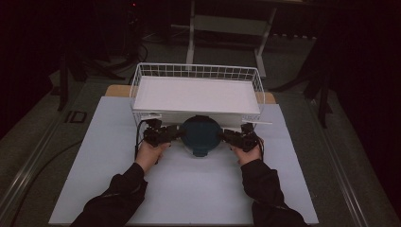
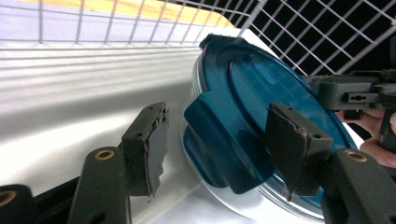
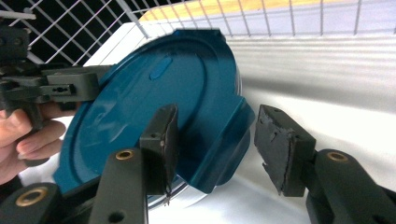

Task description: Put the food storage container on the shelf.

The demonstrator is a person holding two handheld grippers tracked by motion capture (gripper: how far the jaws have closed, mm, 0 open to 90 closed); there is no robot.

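Here, the parts as they stand:

Container: a round clear container with a dark teal plastic lid (image 1: 201, 135) sits on the white counter (image 1: 189, 189), just in front of the basket, between the two tools.

Lid tabs: in the left gripper view the teal lid (image 2: 261, 93) shows a broad latch tab (image 2: 219, 144) folded down over the rim on the near side; in the right gripper view the lid (image 3: 154, 102) shows a like tab (image 3: 219, 144) on its side.

Left tool: the left tool (image 1: 176, 133), seen up close (image 2: 219, 149), stands with its jaws parted on either side of the latch tab; one pad is well off the tab, the other lies close over the lid, and neither is seen pressing.

Right tool: the right tool (image 1: 222, 135), seen up close (image 3: 217, 144), has its jaws parted astride the other tab, with a gap showing at the outer pad; nothing is clamped.

Basket: a white wire basket (image 1: 196, 71) with a white liner stands at the far edge of the counter.

Hands: a person's hands in dark sleeves hold both tools level, pointing inward at the container from opposite sides.
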